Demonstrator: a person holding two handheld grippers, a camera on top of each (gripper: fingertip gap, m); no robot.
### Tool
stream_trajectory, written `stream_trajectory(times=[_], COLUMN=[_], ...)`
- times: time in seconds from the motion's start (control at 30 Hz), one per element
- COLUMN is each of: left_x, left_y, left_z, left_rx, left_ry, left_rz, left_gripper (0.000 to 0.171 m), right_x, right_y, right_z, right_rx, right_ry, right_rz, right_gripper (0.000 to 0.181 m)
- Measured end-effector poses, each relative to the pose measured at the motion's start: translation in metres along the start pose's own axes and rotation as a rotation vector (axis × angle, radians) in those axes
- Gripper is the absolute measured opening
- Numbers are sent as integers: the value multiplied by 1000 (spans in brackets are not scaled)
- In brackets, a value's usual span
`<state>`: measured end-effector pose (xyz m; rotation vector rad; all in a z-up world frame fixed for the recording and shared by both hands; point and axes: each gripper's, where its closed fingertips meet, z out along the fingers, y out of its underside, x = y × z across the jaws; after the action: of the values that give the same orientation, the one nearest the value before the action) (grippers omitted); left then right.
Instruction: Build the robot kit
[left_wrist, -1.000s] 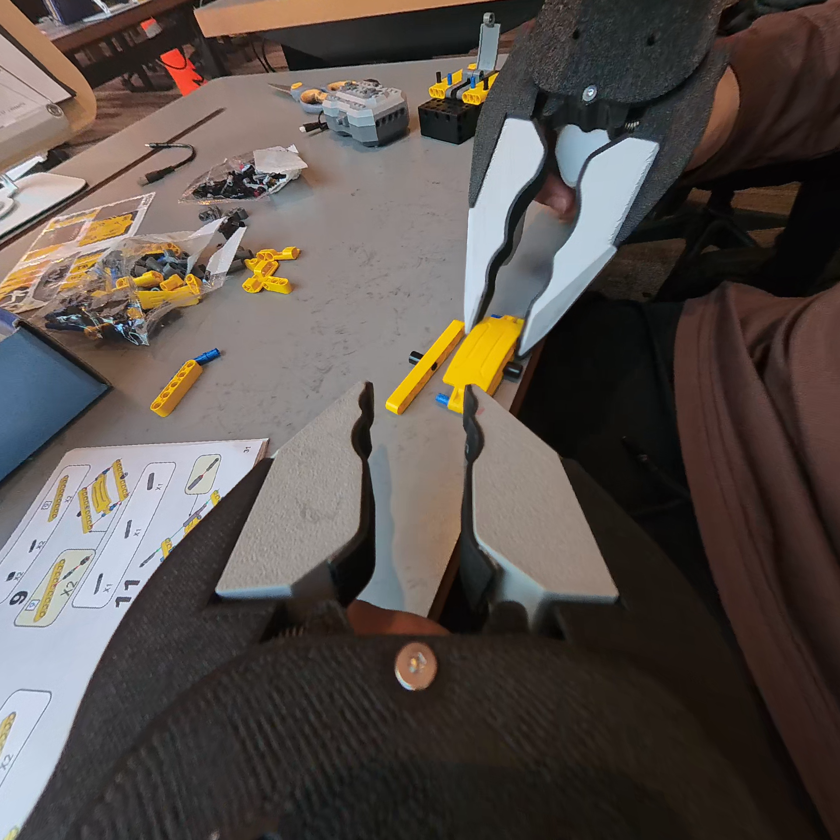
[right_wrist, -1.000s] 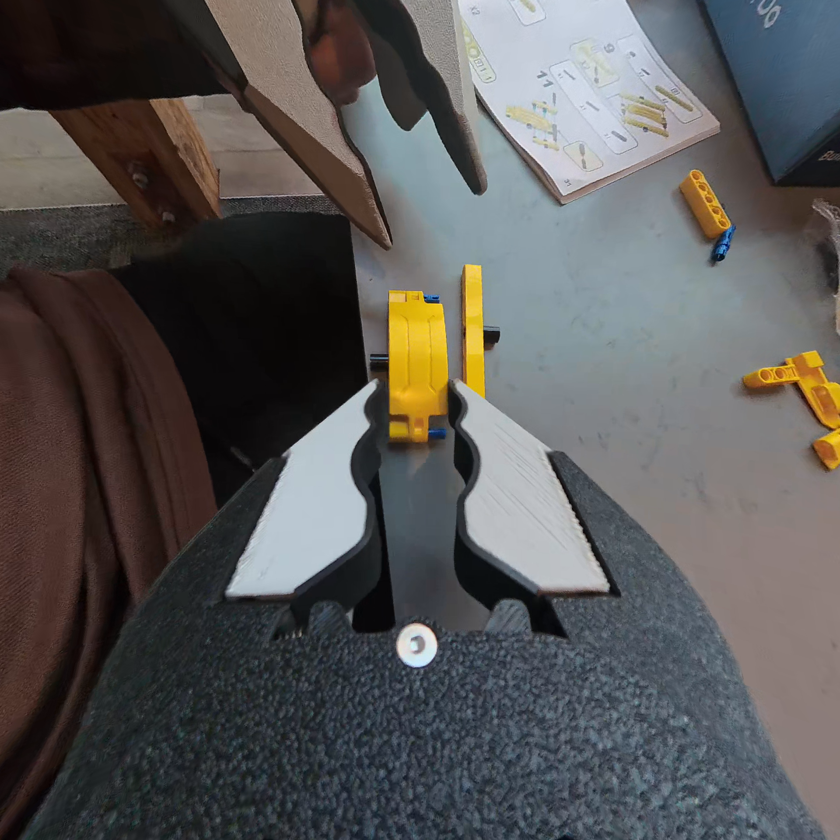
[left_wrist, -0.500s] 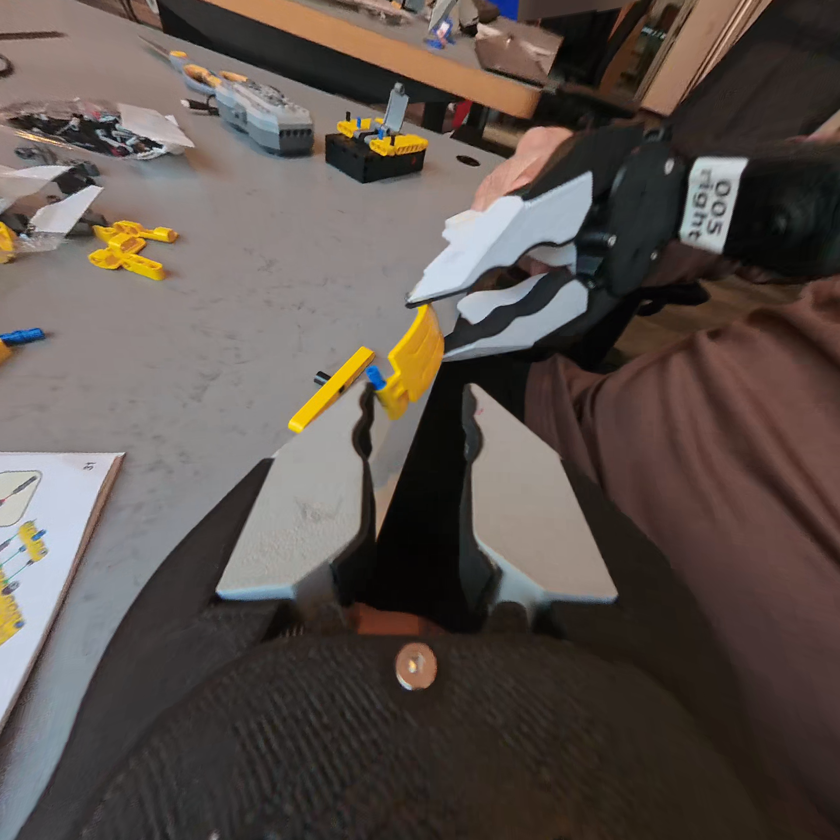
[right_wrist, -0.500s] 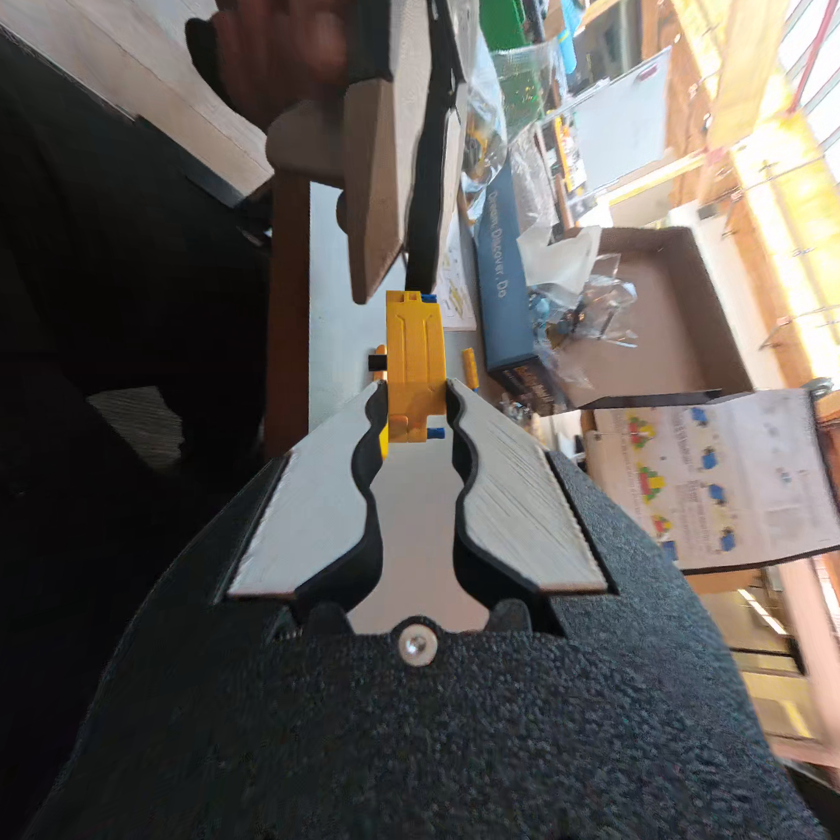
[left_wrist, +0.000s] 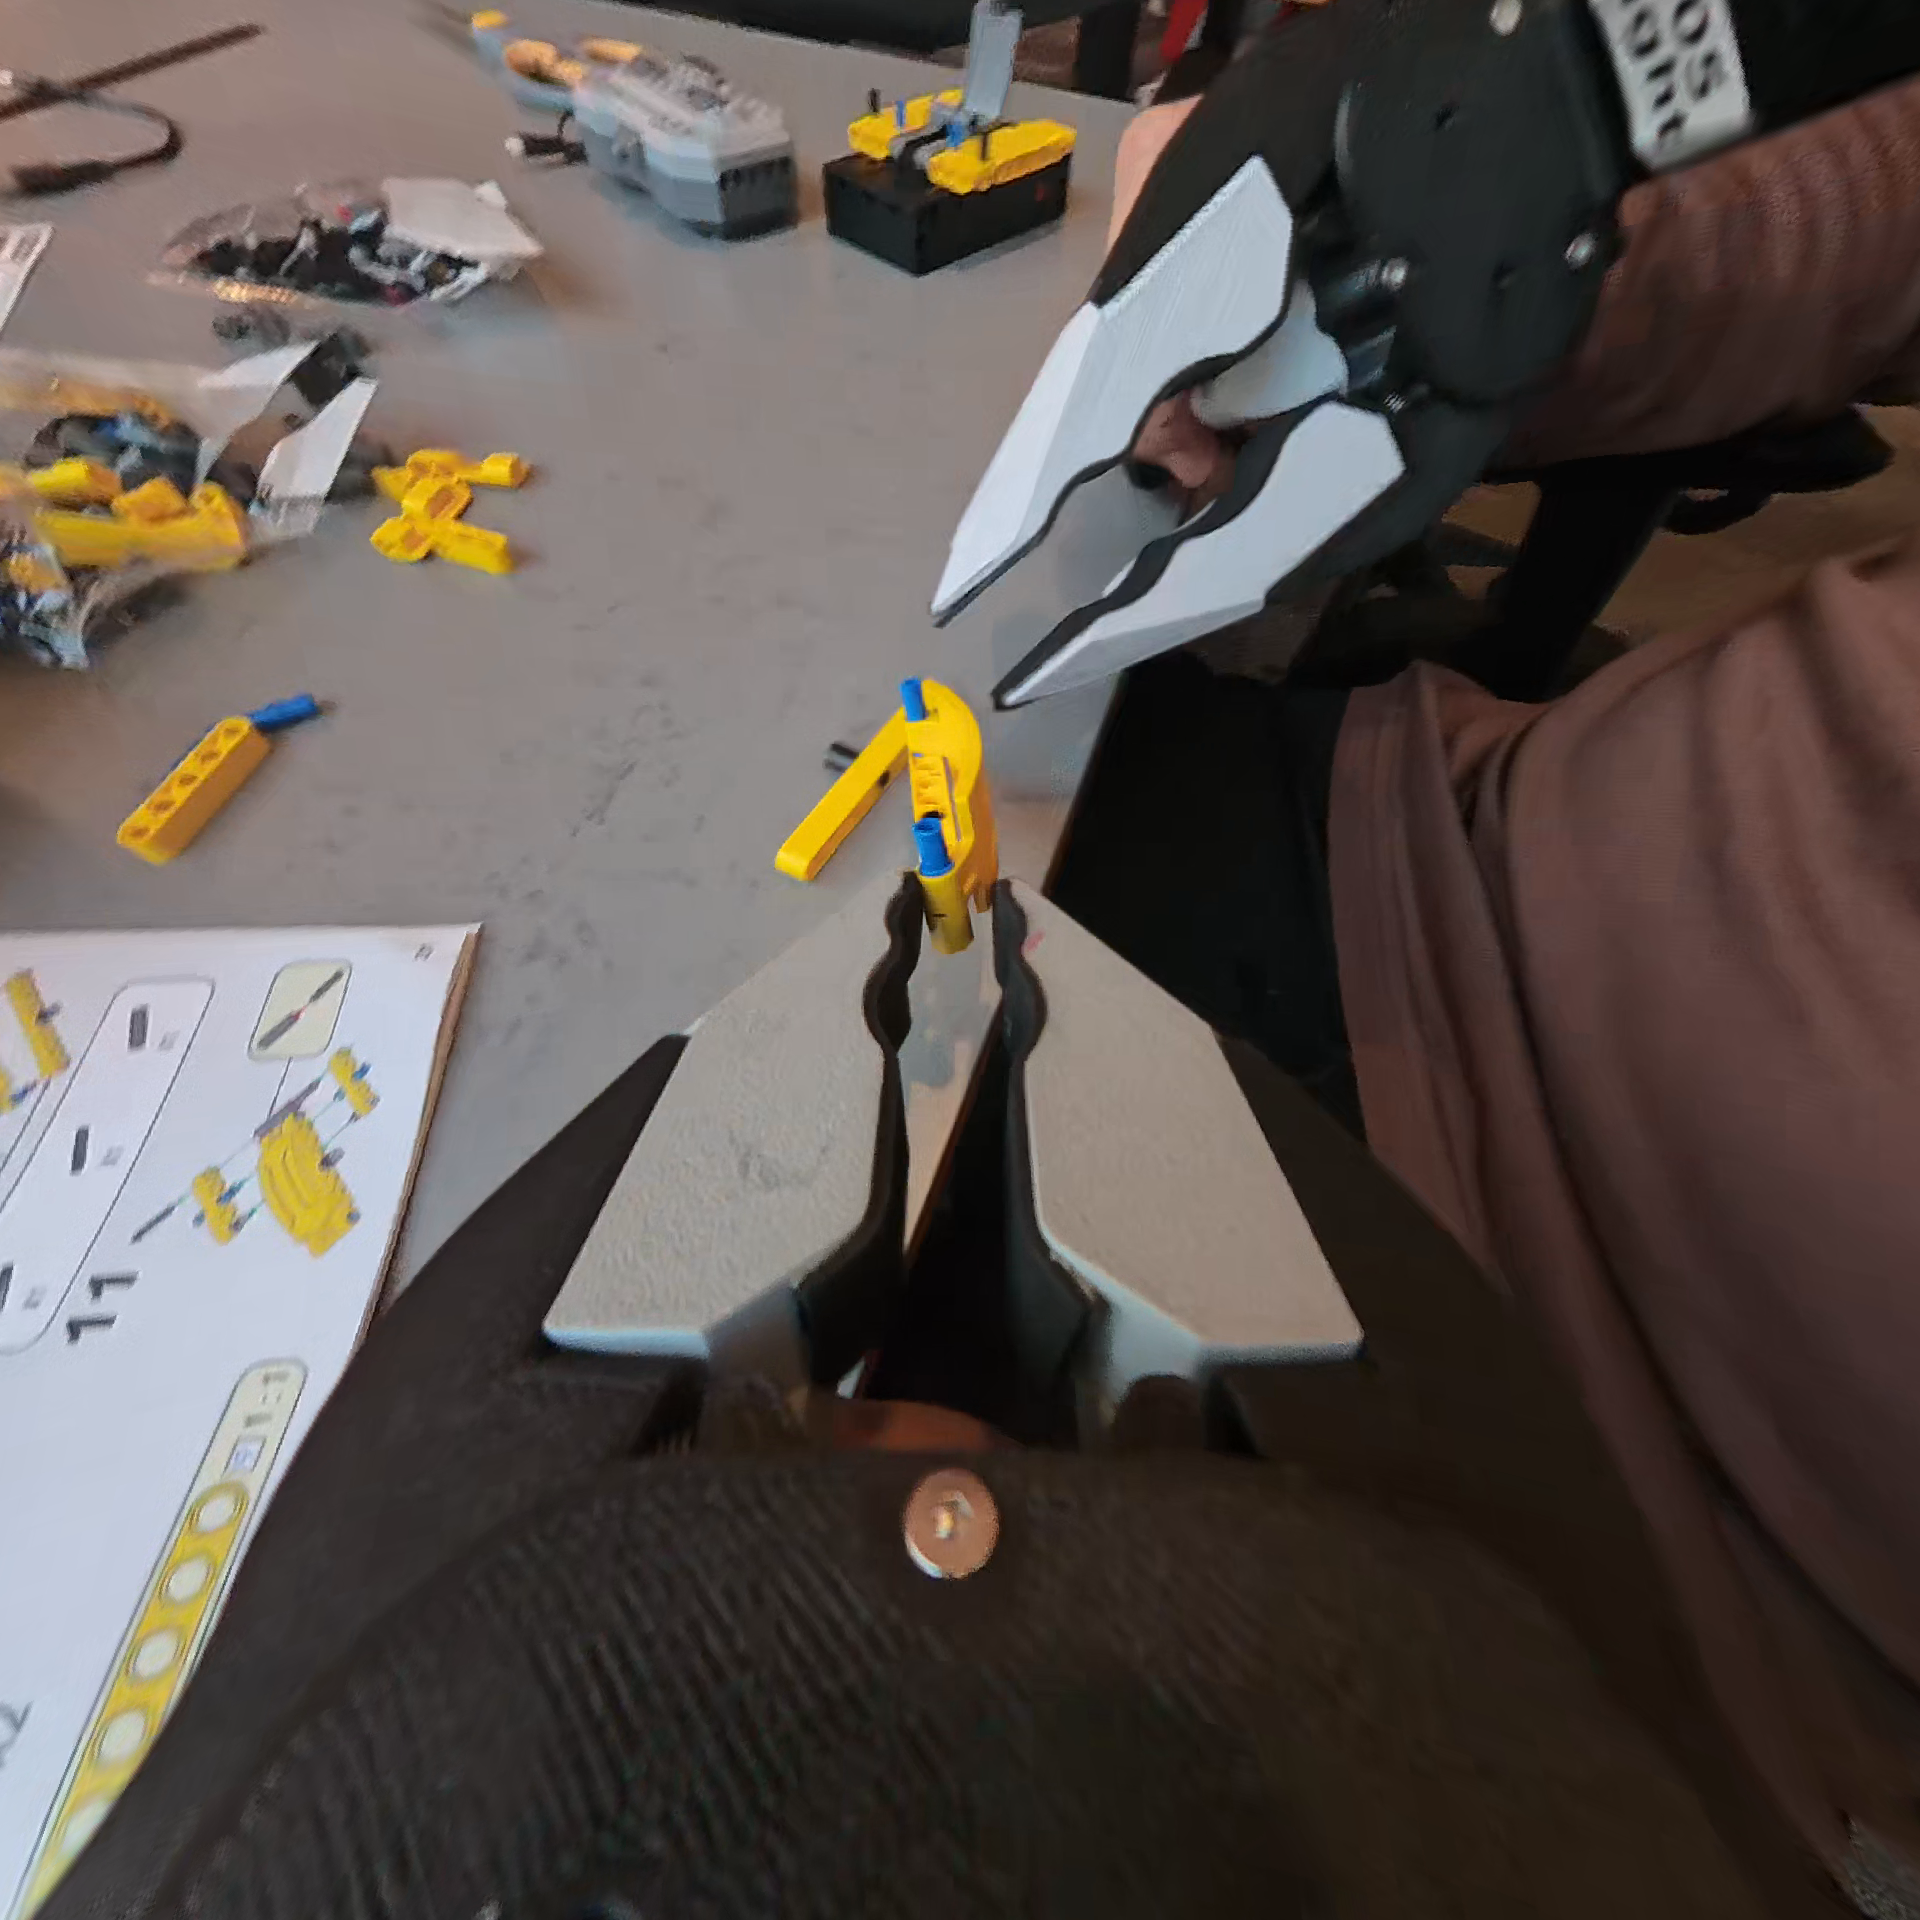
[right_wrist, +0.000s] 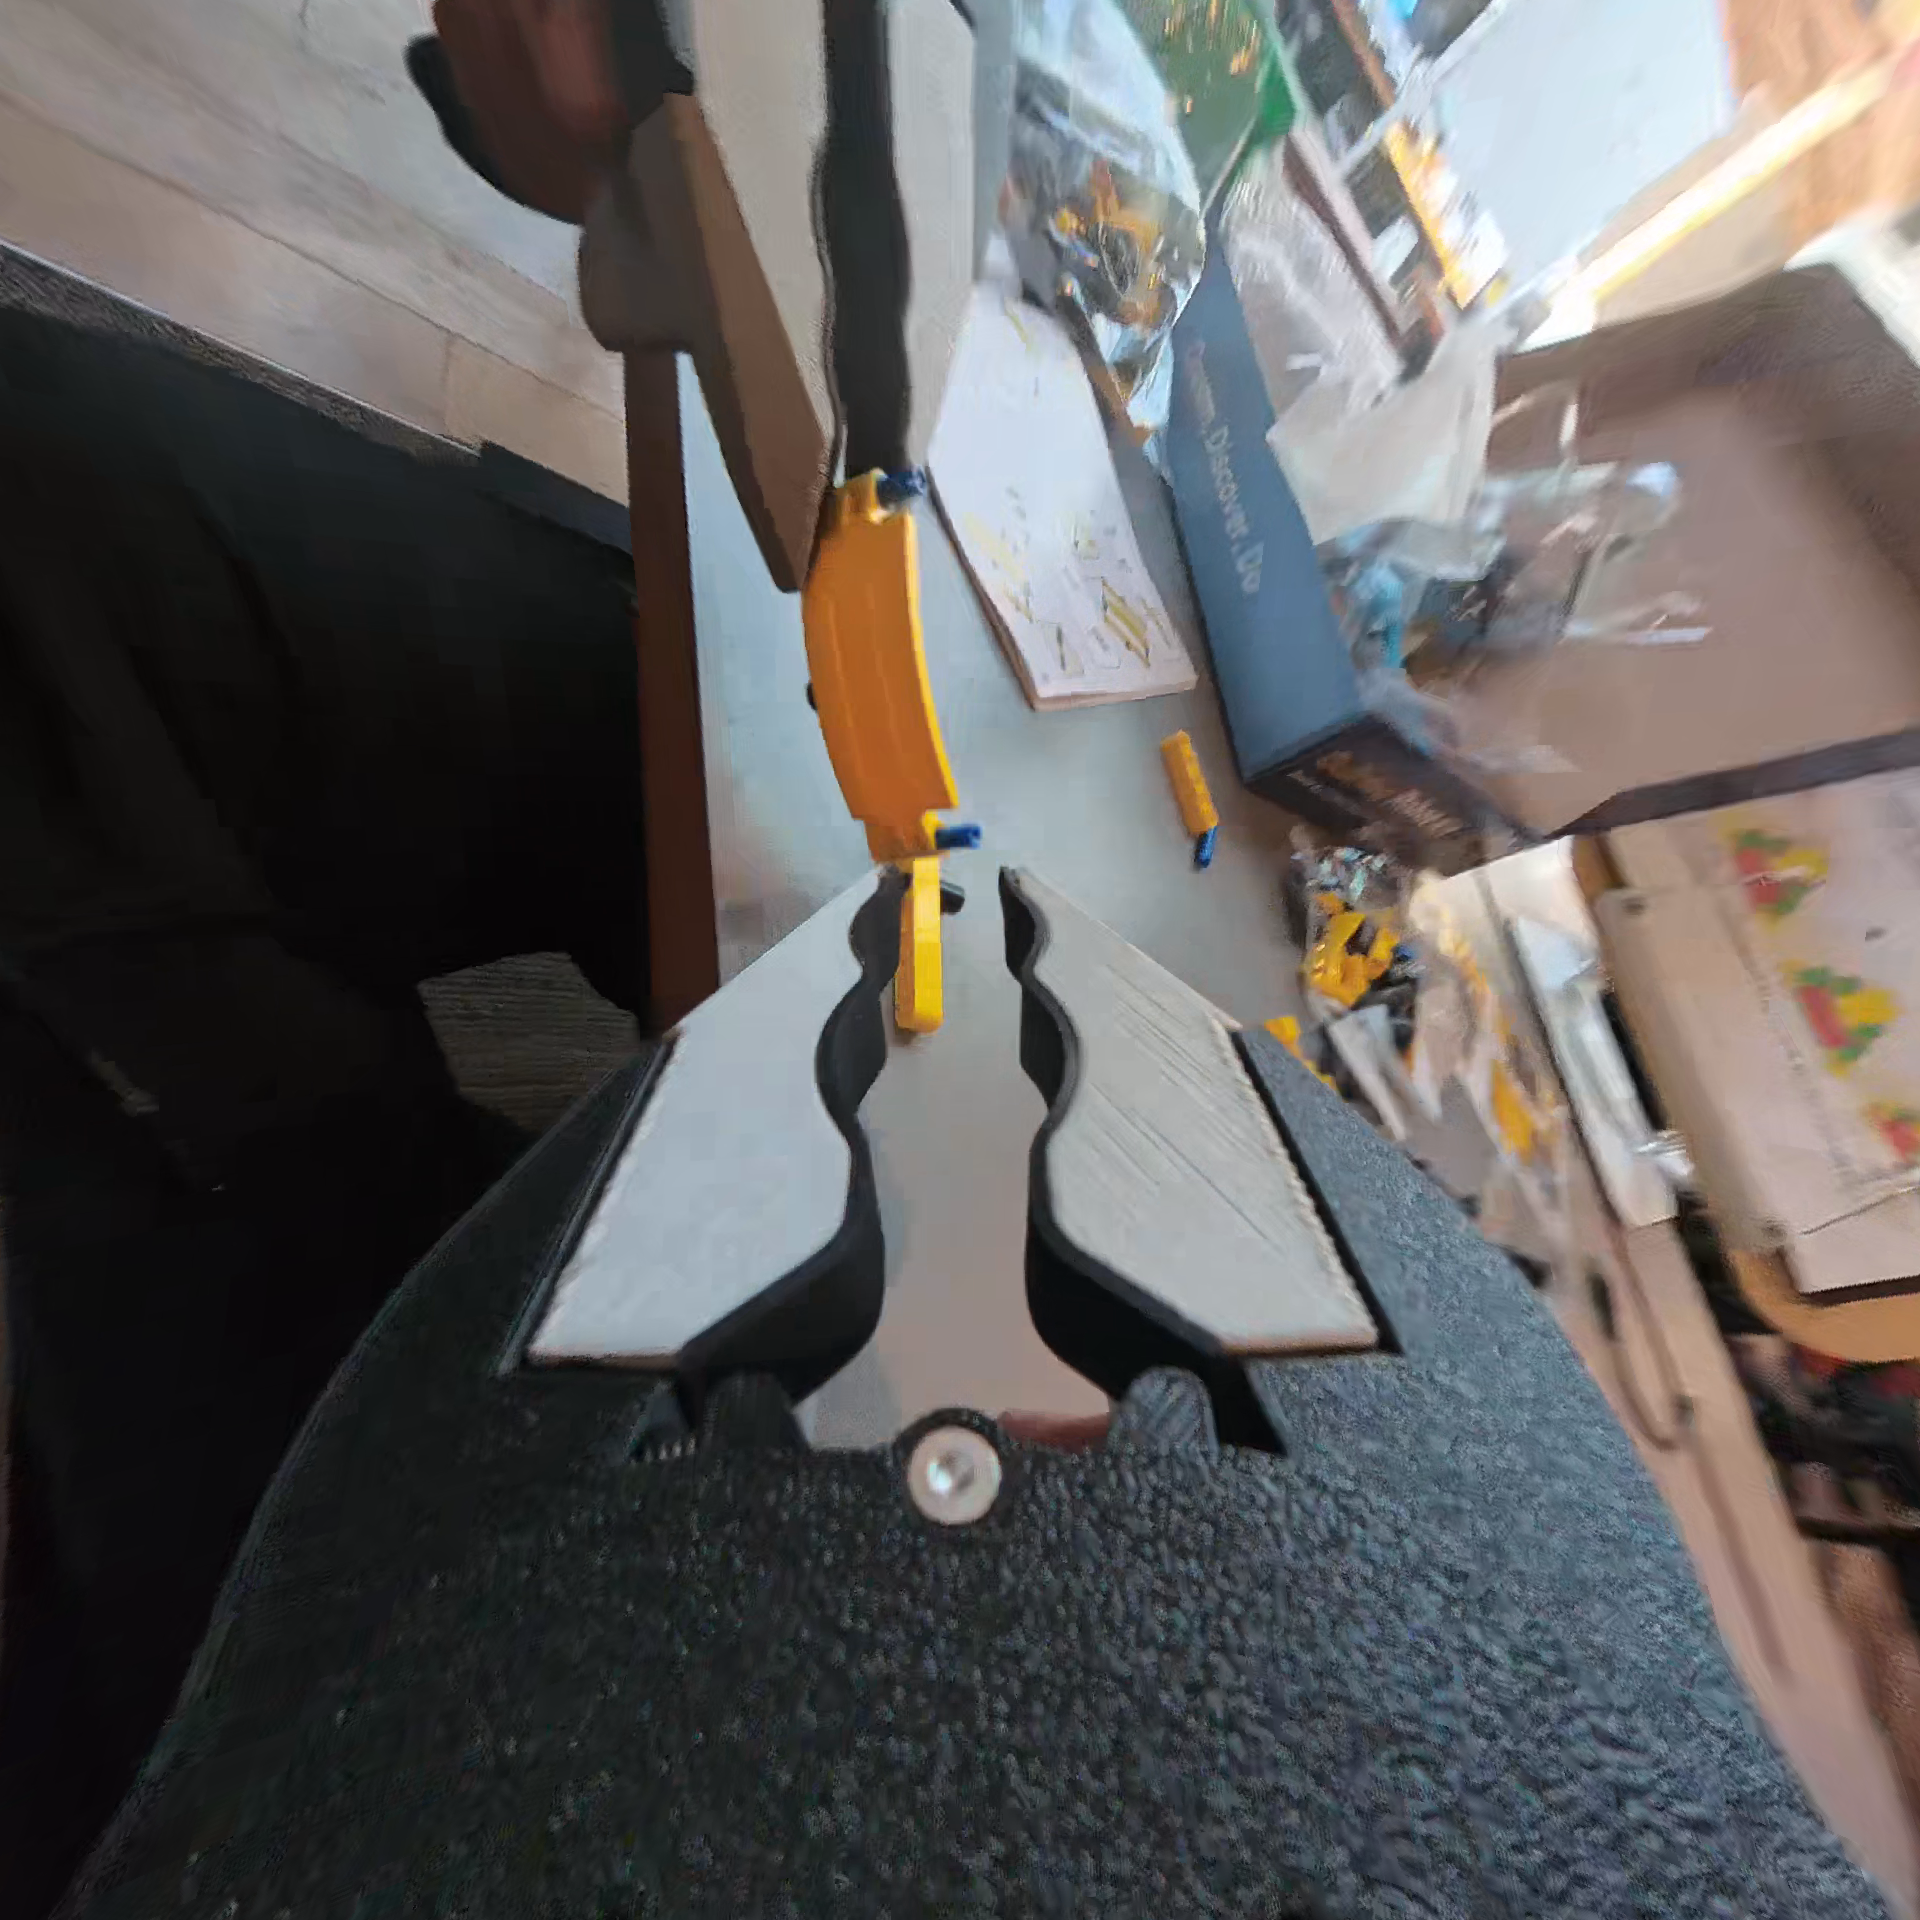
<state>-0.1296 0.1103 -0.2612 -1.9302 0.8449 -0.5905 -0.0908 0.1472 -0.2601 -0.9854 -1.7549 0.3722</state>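
- Left gripper (left_wrist: 948, 902) is pinched on the near end of a curved yellow panel (left_wrist: 951, 800), fingertips clamped either side of it, right at the table's near edge.
- The gripper points forward and slightly down over the grey table (left_wrist: 644, 416); the person's brown sleeve (left_wrist: 1621, 1039) fills the right side of that view.
- The panel runs lengthwise away from the left gripper, its far end aimed up toward the other tool, its bow bulging to the right; blue pins (left_wrist: 928, 844) stick out near both ends.
- From the right wrist view the same panel (right_wrist: 878, 665) hangs from the left tool's tips at the top, long axis running toward the camera, lower end just short of the right fingertips.
- Right gripper (right_wrist: 943, 883) is spread apart and carries nothing; its tips (left_wrist: 971, 649) sit just beyond the panel's far end, apart from it.
- A straight yellow beam (left_wrist: 836, 810) lies on the table just behind the panel, angled off to the left.
- Further out: a short yellow beam (left_wrist: 192, 779) with a blue pin at its end, a cluster of small yellow connectors (left_wrist: 447, 509), and an open instruction booklet (left_wrist: 208, 1195) at the left.
- At the back, a torn clear bag of parts (left_wrist: 343, 244), a grey motor block (left_wrist: 686, 145) and a black block with yellow pieces on top (left_wrist: 940, 192).
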Motion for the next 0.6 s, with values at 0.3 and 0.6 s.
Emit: stream_trajectory(times=[0.3, 0.6], left_x=[-17, -22], left_y=[19, 25], left_z=[-4, -13], left_rx=[-23, -28], left_ry=[-1, -22], left_rz=[-141, -137], left_gripper=[10, 10], right_x=[2, 0], right_y=[1, 4], right_z=[5, 15], right_rx=[31, -6], right_ry=[-223, -257], right_rz=[314, 323], right_gripper=[27, 27])
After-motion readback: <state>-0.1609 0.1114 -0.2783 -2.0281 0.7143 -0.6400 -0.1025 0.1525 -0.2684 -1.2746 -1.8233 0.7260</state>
